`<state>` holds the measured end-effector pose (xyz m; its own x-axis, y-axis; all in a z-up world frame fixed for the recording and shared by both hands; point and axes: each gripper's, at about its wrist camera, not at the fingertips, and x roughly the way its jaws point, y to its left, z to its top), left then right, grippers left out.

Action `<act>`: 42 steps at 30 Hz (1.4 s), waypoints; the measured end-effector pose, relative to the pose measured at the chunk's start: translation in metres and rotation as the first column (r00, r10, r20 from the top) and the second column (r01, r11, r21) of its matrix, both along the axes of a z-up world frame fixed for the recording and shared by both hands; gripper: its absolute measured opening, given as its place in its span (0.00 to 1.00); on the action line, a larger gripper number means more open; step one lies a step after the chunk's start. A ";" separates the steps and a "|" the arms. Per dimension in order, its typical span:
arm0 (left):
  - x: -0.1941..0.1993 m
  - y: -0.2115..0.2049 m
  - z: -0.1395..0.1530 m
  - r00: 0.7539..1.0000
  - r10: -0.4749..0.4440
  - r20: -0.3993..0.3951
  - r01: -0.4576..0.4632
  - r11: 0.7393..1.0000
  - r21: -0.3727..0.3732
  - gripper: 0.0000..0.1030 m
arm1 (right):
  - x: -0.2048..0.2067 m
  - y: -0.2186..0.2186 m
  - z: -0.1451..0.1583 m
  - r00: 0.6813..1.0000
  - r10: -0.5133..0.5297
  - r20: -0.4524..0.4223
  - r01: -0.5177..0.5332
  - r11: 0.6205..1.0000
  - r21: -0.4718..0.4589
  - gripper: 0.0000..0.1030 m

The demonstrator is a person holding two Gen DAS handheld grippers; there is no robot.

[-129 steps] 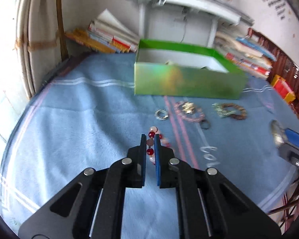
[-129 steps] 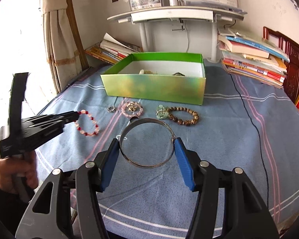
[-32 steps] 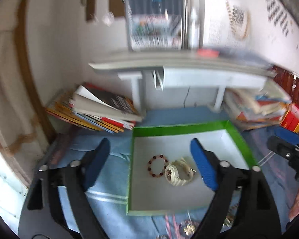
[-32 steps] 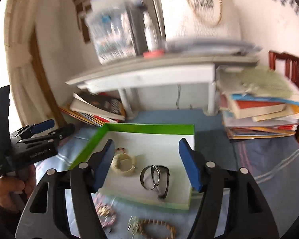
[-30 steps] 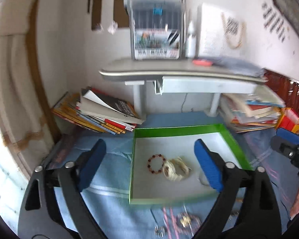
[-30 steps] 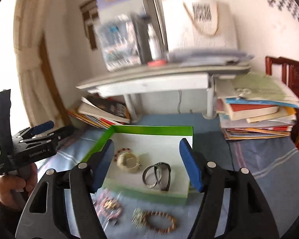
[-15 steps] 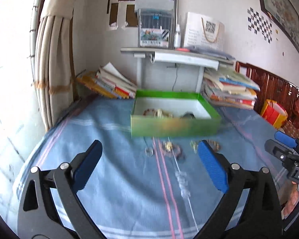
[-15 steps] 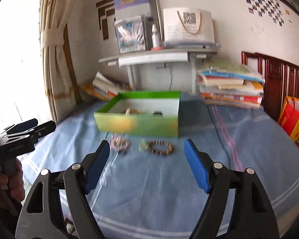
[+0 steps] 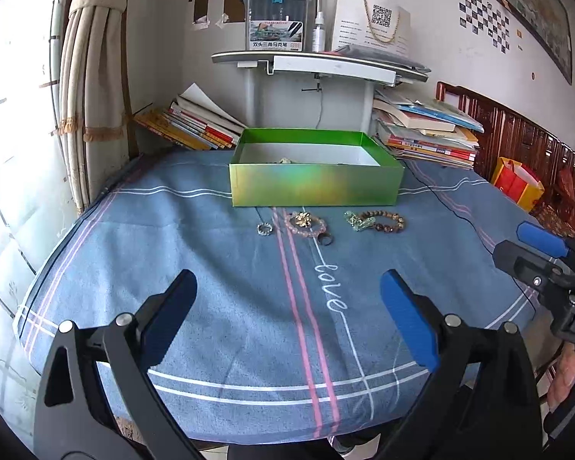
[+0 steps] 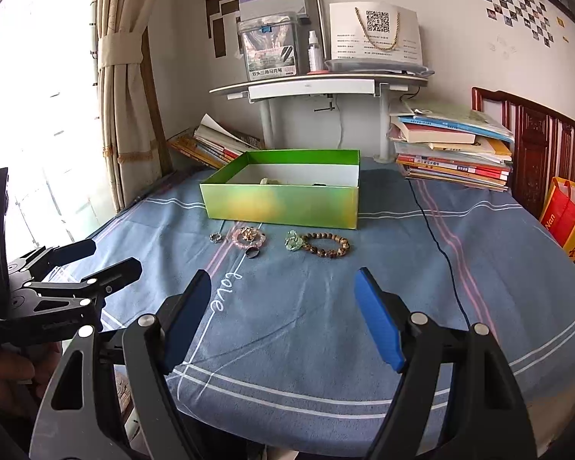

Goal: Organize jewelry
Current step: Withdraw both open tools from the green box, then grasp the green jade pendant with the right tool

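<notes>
A green box (image 9: 314, 184) stands open at the back of the blue cloth (image 9: 211, 268); only a pale item peeks over its rim. In front of it lie a small silver ring (image 9: 264, 228), a pink bead bracelet (image 9: 304, 224), a dark ring (image 9: 326, 240) and a brown bead bracelet (image 9: 379, 221) with a green charm. My left gripper (image 9: 287, 283) hangs open and empty near the cloth's front edge. My right gripper (image 10: 283, 278) is open and empty too, well short of the brown bracelet (image 10: 327, 245) and the box (image 10: 283, 203).
Book stacks (image 10: 452, 149) flank a white shelf unit (image 9: 318, 65) behind the box. A curtain (image 10: 122, 96) hangs at the left. A black cable (image 10: 437, 241) crosses the cloth's right side. An orange bag (image 9: 517, 184) stands off the right edge.
Both grippers have drawn back from above the box and sunk toward the cloth's front edge. The red bead bracelet and metal bangle held several seconds ago are no longer in the jaws.
</notes>
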<state>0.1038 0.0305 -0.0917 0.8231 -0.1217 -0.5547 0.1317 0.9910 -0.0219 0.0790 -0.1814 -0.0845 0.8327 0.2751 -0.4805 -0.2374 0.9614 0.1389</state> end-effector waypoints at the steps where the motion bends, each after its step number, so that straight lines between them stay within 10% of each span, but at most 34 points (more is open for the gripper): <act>1: 0.001 0.000 0.001 1.000 -0.003 0.000 0.003 1.000 -0.001 0.93 | 0.000 -0.001 0.000 1.000 -0.001 0.000 0.001 1.000 0.002 0.73; 28: 0.029 -0.007 -0.007 0.999 -0.030 -0.034 0.030 1.000 0.002 0.93 | 0.057 0.003 -0.022 0.998 0.010 -0.064 -0.011 1.000 -0.018 0.73; 42: 0.068 0.006 -0.016 0.998 -0.009 -0.069 0.007 1.000 -0.029 0.93 | 0.184 0.046 -0.065 0.961 0.048 -0.273 -0.083 0.989 -0.118 0.41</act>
